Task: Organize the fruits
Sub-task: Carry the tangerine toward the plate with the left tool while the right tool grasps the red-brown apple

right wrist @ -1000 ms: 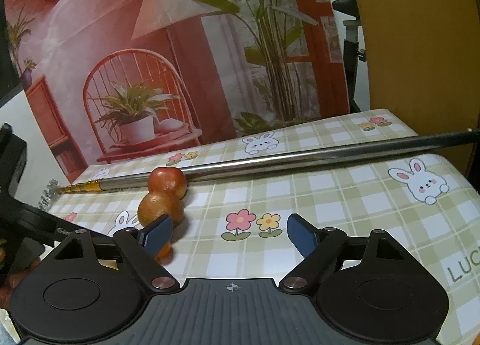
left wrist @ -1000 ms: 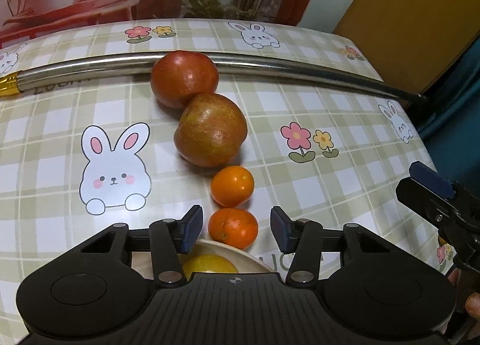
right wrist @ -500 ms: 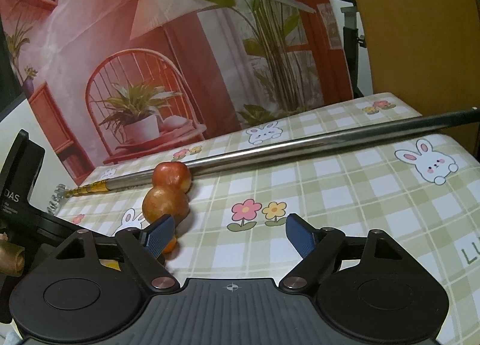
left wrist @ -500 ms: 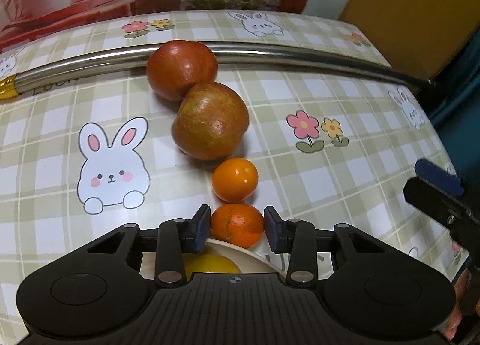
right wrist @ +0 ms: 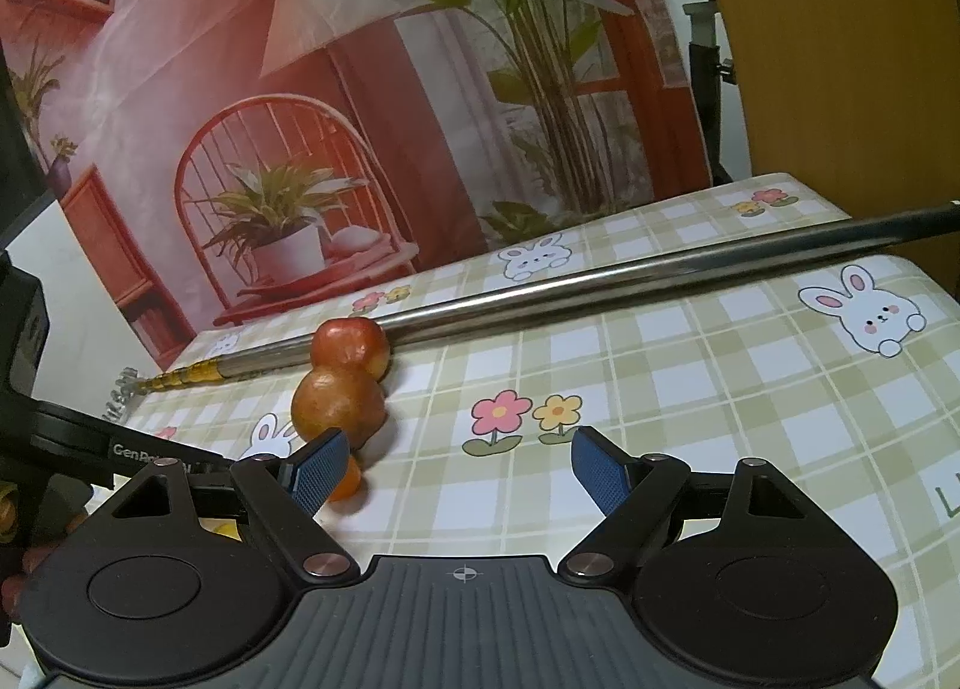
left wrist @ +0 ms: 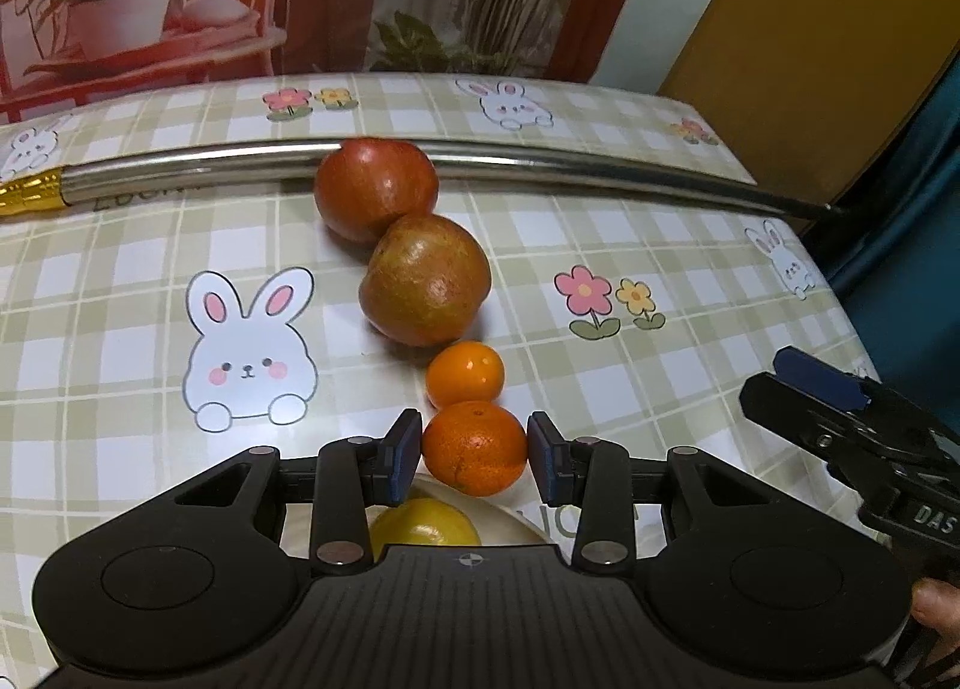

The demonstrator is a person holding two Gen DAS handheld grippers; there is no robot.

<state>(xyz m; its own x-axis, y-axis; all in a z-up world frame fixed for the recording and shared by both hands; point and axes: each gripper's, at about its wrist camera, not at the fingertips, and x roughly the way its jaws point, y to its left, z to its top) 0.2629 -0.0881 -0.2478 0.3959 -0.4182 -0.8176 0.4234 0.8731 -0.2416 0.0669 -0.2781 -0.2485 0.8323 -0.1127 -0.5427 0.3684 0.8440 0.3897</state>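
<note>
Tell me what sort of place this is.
Probably a staged home-style recording corner, not a real living room: the chair, plants and lamp are only printed on a hanging backdrop. In front stands a table under a bunny-print checked tablecloth, with fruit lined up beside a metal pole.

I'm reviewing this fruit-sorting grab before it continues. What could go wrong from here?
The left gripper, its jaws just closed, pinches the mandarin only at its sides, so the round fruit may slip out. The smaller orange sits right against it and could get nudged, rolling along the tablecloth. The bowl with yellow fruit lies mostly hidden under the gripper, so a bump is possible.
</note>
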